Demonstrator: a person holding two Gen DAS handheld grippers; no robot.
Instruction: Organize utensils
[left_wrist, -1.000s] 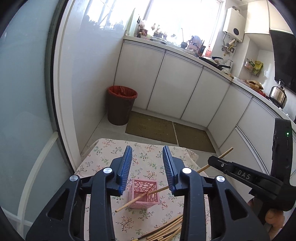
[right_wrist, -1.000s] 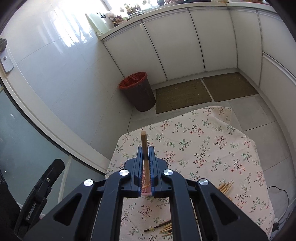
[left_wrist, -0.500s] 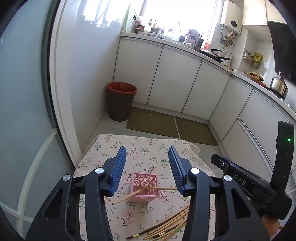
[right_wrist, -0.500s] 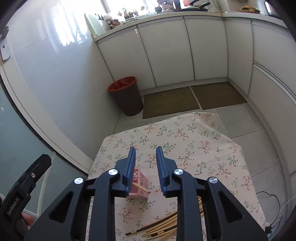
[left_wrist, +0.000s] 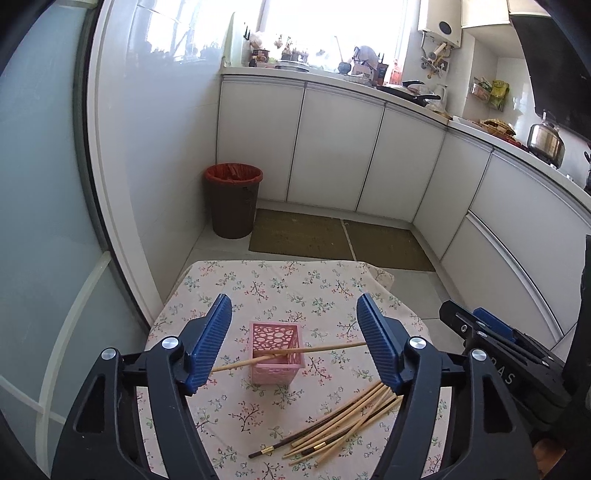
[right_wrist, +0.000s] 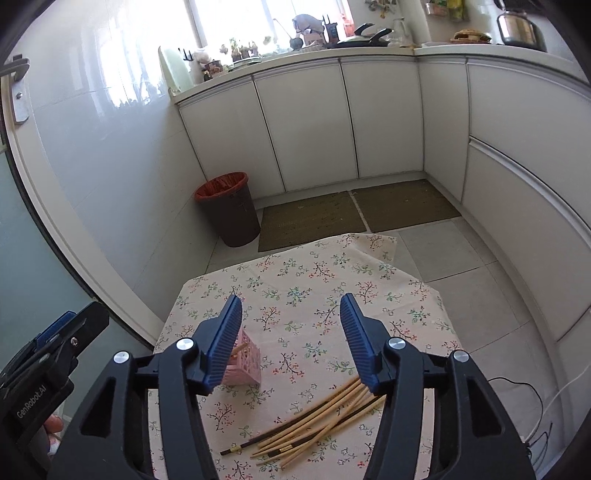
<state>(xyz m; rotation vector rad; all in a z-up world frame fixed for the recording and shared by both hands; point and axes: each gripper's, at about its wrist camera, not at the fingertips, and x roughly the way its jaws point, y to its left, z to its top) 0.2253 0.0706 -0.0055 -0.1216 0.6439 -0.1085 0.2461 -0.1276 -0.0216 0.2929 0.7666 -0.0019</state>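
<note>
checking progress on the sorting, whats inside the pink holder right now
One wooden chopstick lies slanted across the pink holder, both ends sticking out over its rim. The holder's floor is hidden by its walls.

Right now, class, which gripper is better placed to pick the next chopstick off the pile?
Right. The right gripper is open and the chopstick pile lies just below its right finger; the left gripper frames the pink holder instead.

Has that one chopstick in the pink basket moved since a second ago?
Yes. The chopstick stuck up steeply to the right; now it lies nearly flat across the rim of the pink basket, which stands on the floral tablecloth.
</note>
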